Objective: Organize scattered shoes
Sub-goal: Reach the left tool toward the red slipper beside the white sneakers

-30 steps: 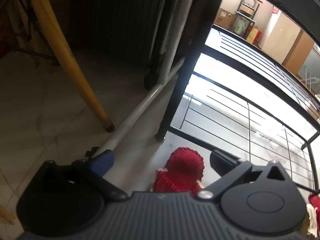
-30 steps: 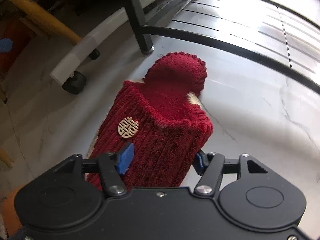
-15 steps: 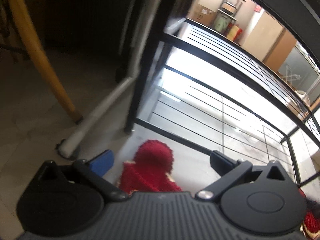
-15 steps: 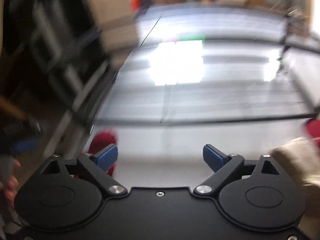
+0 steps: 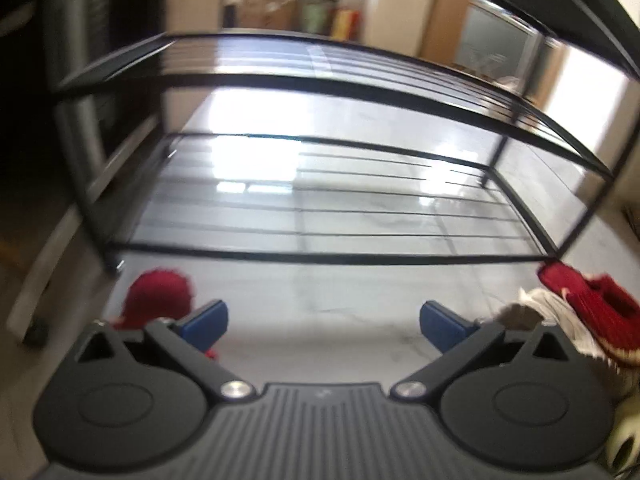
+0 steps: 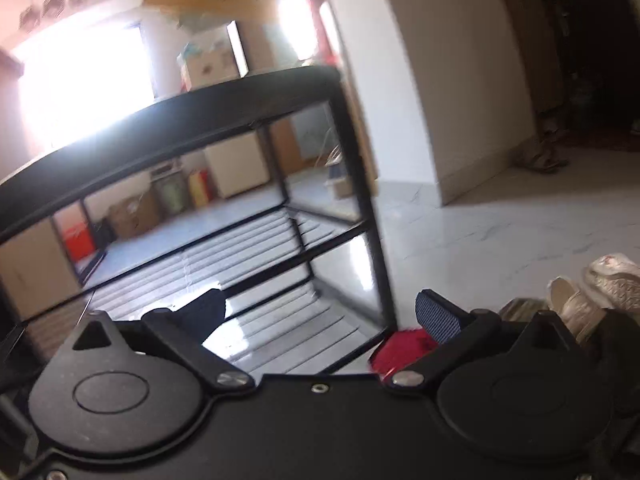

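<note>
Red slipper [image 5: 158, 294] sat on the white floor by the black rack's [image 5: 320, 258] front-left leg, just beyond the left gripper [image 5: 322, 320], whose jaws stood wide and empty. Its mate [image 5: 588, 312] lay right, near pale shoes [image 6: 592, 292]. Right gripper [image 6: 328, 312] was also fully released, gripping nothing.

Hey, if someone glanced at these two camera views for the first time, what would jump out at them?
The empty black wire shoe rack fills the middle of both views. On the pale floor before it, a red knitted slipper lies by its left leg and another red slipper at the right edge. Both the left gripper and right gripper are open and hold nothing.
</note>
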The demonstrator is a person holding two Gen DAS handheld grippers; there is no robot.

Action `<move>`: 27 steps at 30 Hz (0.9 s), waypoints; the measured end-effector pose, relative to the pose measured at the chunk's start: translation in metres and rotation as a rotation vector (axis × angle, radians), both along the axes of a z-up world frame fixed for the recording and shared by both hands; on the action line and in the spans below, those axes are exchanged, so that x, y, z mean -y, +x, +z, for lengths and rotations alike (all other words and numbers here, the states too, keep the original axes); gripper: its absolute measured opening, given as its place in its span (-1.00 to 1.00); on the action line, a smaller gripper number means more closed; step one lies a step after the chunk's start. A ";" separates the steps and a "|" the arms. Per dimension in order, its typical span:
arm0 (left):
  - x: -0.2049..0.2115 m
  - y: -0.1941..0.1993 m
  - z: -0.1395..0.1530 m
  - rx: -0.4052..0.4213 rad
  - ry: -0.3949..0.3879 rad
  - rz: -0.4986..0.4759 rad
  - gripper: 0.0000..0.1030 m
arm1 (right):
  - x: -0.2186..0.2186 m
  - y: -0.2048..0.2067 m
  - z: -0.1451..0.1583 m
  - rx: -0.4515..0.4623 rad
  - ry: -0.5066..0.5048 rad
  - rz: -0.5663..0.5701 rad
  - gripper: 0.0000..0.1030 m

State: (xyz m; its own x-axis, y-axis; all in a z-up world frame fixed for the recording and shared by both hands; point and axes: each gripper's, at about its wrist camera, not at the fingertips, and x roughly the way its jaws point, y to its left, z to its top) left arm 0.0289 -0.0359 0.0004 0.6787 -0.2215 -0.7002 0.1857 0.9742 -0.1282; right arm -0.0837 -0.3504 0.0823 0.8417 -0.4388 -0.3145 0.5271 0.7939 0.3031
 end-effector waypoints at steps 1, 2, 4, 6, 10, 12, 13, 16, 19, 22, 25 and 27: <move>0.011 0.002 -0.002 -0.009 -0.012 -0.005 0.99 | 0.002 0.001 0.000 0.002 0.006 -0.001 1.00; 0.021 0.005 -0.005 -0.025 -0.038 -0.006 0.99 | 0.005 0.002 -0.001 0.010 0.020 -0.001 1.00; 0.043 0.013 -0.012 -0.067 -0.106 -0.012 0.99 | 0.006 0.005 -0.002 0.024 0.028 0.002 1.00; 0.062 0.022 -0.020 -0.088 -0.148 -0.017 0.99 | 0.001 -0.001 -0.004 0.041 -0.028 -0.020 1.00; 0.092 0.021 -0.033 -0.062 -0.174 -0.063 0.99 | -0.003 -0.013 -0.003 0.058 -0.152 -0.086 1.00; 0.091 0.016 -0.040 -0.035 -0.152 -0.097 0.99 | -0.002 -0.019 -0.002 0.094 -0.144 -0.076 1.00; 0.090 0.014 -0.042 -0.028 -0.134 -0.108 0.99 | 0.001 -0.018 -0.003 0.106 -0.112 -0.040 1.00; 0.084 0.014 -0.043 -0.009 -0.093 -0.135 0.99 | 0.004 -0.010 -0.006 0.085 -0.051 0.002 1.00; 0.080 0.017 -0.038 0.005 -0.097 -0.124 0.99 | 0.005 -0.005 -0.010 0.045 -0.033 0.032 1.00; 0.081 0.022 -0.035 -0.021 -0.036 -0.063 0.99 | 0.006 -0.002 -0.014 0.006 -0.007 0.021 1.00; 0.081 0.023 -0.035 -0.038 0.027 -0.043 0.99 | 0.008 0.005 -0.022 -0.067 0.005 -0.017 1.00; 0.079 0.020 -0.035 -0.042 0.042 -0.045 0.99 | 0.010 0.011 -0.028 -0.121 0.019 -0.043 1.00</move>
State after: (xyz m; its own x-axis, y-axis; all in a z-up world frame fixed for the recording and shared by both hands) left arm 0.0487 -0.1149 -0.0347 0.6386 -0.2211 -0.7371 0.2250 0.9696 -0.0958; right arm -0.0724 -0.3600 0.0542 0.7776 -0.4668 -0.4212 0.5943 0.7643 0.2502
